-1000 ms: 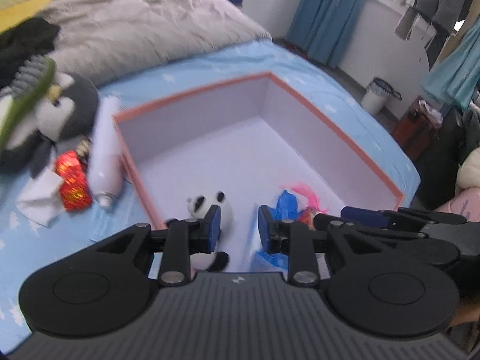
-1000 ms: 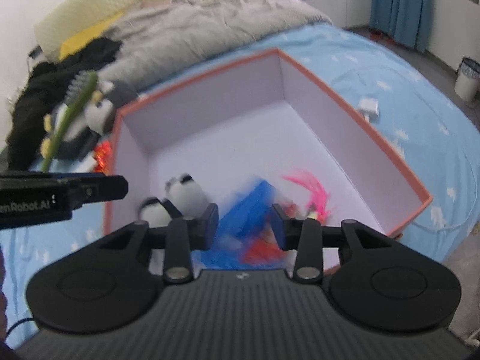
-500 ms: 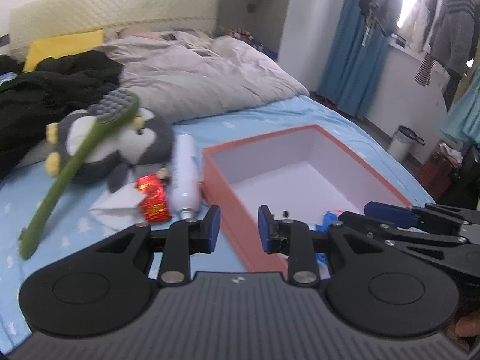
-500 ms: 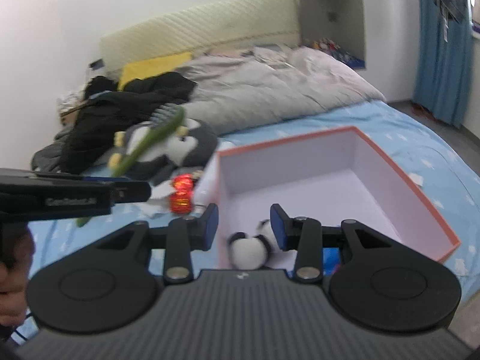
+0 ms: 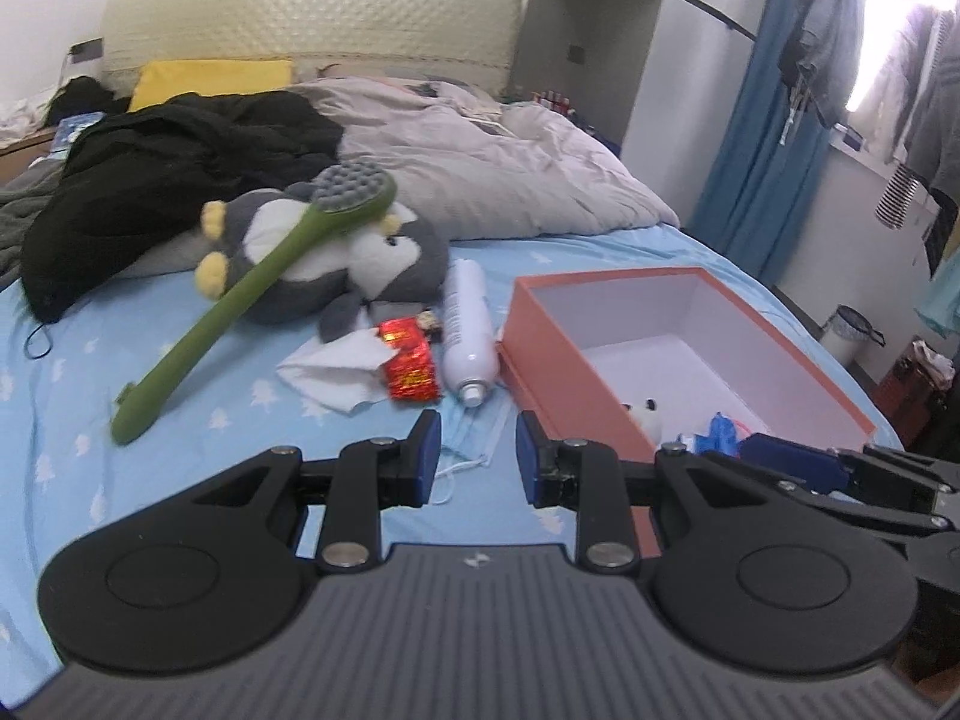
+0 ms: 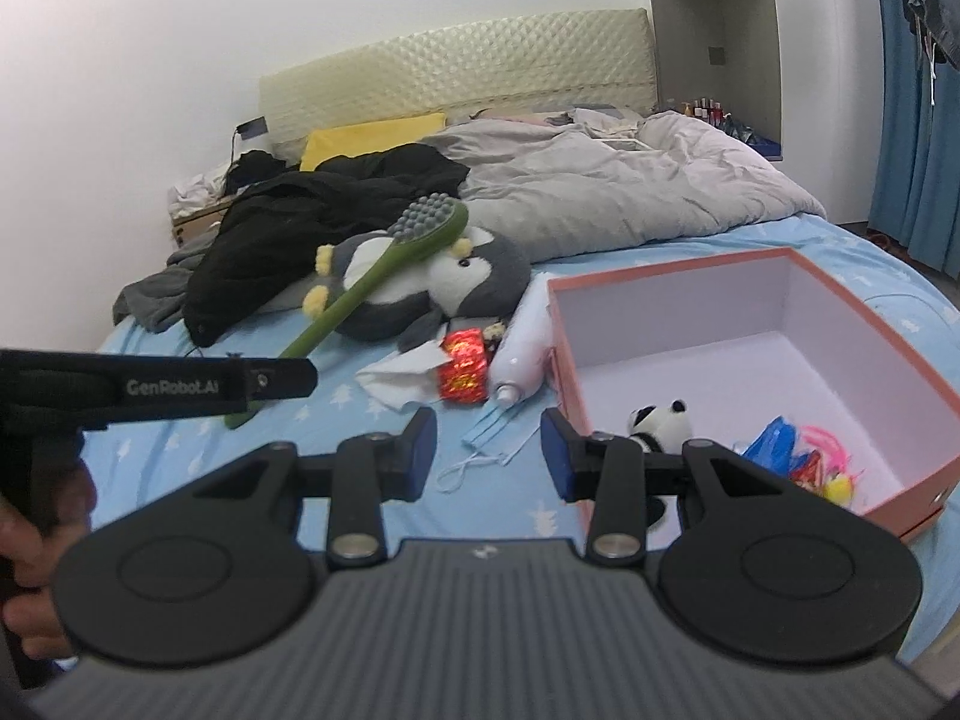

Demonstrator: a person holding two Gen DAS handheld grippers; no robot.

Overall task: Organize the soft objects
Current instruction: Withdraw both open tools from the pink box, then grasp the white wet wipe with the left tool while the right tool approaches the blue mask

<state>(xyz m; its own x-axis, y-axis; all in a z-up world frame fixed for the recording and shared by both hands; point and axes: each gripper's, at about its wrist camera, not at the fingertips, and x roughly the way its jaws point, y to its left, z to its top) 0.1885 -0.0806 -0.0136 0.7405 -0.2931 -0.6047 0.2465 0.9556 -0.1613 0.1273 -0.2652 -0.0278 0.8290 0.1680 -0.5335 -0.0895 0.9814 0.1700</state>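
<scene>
Since a second ago both of my views have swung off the box interior and back toward the clutter on the bed, so the box now sits to the right. My left gripper point(image 5: 474, 456) is released, jaws parted with nothing between them, and my right gripper point(image 6: 487, 450) is likewise released and empty, both hanging over the blue bed sheet point(image 5: 72, 372). Nearest ahead lies a blue face mask point(image 6: 501, 429), flat on the sheet, its ear loop trailing toward me. Just beyond it, a white spray can point(image 5: 467, 330) lies on its side, its long axis running away from me, nozzle end nearest, close beside the left wall of the orange box point(image 6: 750, 267). Inside the box, near its front, sit a small panda plush point(image 6: 657, 420) and a heap of blue and pink bits point(image 6: 798, 459). Left of the can are a red foil packet point(image 5: 408, 366) and a crumpled white tissue point(image 5: 336, 369), touching each other. Behind those lies the grey penguin plush point(image 5: 336, 264) on its back, feet to the left, and a green long-handled brush point(image 5: 252, 294) rests diagonally over it, head up on the penguin's body, handle end down on the sheet toward me. Farther back are black clothing point(image 5: 174, 180) and a grey duvet point(image 5: 480, 180).
</scene>
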